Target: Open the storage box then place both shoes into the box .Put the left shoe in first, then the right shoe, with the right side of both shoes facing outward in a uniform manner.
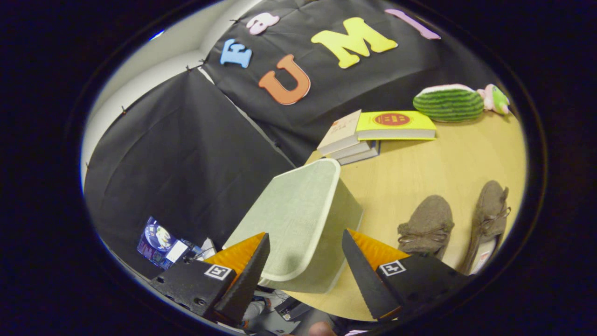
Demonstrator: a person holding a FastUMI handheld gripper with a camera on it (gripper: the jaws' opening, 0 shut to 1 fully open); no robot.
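A pale green fabric storage box (298,219) with a cream-trimmed lid sits at the near corner of the wooden table (419,172); its lid lies flat on top. My gripper (305,245) hovers over the box's near end, fingers wide apart, one on each side of the lid's near edge without pressing on it. Two brown-grey moccasin shoes with small bows lie on the table to the right of the box: one shoe (425,225) close to the right finger, the other shoe (489,219) further right.
A stack of books (373,133), the top one yellow, lies beyond the box. A watermelon-shaped plush (448,103) and a small pink-green toy (494,99) rest at the table's far edge. Black cloth walls stand behind and left. A colourful packet (161,242) lies below the table's left side.
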